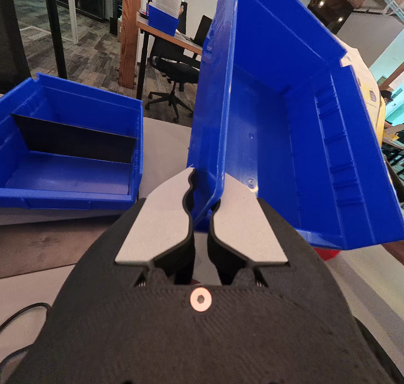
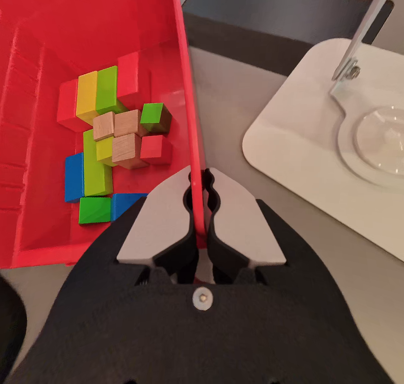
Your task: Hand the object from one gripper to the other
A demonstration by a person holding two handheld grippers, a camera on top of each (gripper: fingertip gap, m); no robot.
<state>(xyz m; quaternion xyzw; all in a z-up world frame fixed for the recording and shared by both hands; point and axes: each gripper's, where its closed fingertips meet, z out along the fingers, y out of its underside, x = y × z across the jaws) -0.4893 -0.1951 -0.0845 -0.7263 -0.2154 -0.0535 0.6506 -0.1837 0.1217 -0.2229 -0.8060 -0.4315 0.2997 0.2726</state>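
Your left hand-held gripper [image 1: 208, 183] clamps the tilted blue bin's [image 1: 284, 133] wall; your right hand-held gripper [image 2: 200, 183] pinches the red bin's [image 2: 87, 35] wall, coloured blocks [image 2: 122, 133] inside.

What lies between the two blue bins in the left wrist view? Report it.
Only a bare strip of the pale tabletop separates the divided blue bin from the tilted blue bin clamped by the left hand-held gripper; the left wrist view shows it.
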